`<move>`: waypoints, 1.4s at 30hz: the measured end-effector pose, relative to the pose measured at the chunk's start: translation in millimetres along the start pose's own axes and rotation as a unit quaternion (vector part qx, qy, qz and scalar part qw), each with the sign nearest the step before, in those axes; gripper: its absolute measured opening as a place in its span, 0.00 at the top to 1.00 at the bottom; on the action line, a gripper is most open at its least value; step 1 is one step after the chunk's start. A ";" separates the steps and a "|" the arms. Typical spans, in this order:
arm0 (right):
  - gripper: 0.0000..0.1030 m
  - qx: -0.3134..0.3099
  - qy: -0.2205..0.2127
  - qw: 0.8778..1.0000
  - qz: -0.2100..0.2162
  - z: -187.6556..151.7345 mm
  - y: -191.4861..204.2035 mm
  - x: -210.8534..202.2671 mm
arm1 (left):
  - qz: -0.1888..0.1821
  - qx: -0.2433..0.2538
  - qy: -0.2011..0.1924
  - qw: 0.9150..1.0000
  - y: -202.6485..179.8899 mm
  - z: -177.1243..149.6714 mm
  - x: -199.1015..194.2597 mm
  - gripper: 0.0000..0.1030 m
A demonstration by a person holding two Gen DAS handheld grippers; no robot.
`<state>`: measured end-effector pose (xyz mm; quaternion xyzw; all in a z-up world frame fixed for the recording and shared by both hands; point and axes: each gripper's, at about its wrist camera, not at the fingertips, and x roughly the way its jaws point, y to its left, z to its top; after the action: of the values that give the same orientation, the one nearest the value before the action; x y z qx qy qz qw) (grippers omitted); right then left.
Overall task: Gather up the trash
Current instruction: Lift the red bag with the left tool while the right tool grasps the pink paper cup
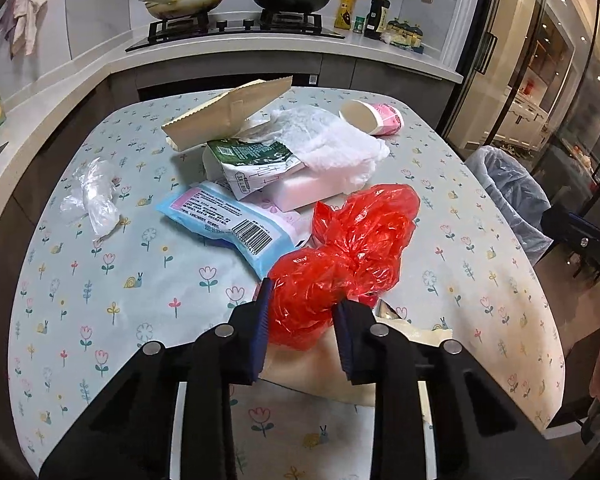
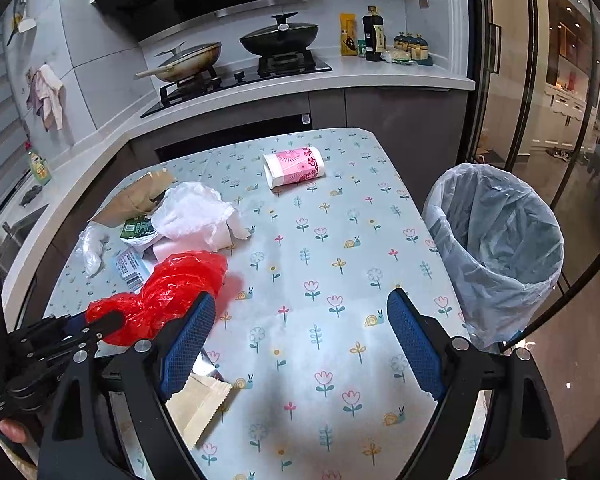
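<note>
My left gripper (image 1: 302, 304) is shut on a crumpled red plastic bag (image 1: 352, 248), which bulges between the blue pads; it also shows in the right wrist view (image 2: 168, 292). My right gripper (image 2: 302, 332) is open and empty above the flowered tablecloth (image 2: 320, 240). A bin with a clear liner (image 2: 496, 248) stands off the table's right edge. Other trash lies on the table: a pink paper cup (image 2: 294, 166), a white plastic bag (image 1: 324, 144), a blue packet (image 1: 224, 224), a green carton (image 1: 252, 164), a brown paper bag (image 1: 228, 114) and a clear wrapper (image 1: 92, 196).
A beige wrapper (image 2: 200, 404) lies near my right gripper's left finger. Behind the table runs a counter with a hob (image 1: 236, 28), two pans and several bottles (image 1: 376, 14). A glass door (image 2: 540, 80) is at the right.
</note>
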<state>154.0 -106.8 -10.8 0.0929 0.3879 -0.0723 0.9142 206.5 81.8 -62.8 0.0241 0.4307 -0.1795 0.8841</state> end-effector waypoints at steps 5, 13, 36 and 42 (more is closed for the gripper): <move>0.18 -0.005 -0.002 1.000 0.001 3.5 3.7 1.0 | -0.002 -0.014 -0.015 1.000 -1.5 2.0 -16.8 0.78; 0.18 0.002 -0.013 1.000 0.013 26.2 8.0 9.9 | -0.003 -0.037 -0.060 0.998 4.5 29.7 -59.1 0.79; 0.20 0.025 0.014 0.999 -0.030 116.1 37.0 179.0 | 0.024 -0.087 -0.139 0.986 47.5 142.9 -60.9 0.79; 0.29 0.018 0.027 0.998 -0.061 121.8 42.6 217.5 | 0.020 -0.079 -0.133 0.988 45.7 157.4 -39.5 0.79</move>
<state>397.3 -105.9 -80.2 0.0872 0.4163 -0.1320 0.8954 318.2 105.2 61.3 -0.0617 0.3219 -0.1286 0.9359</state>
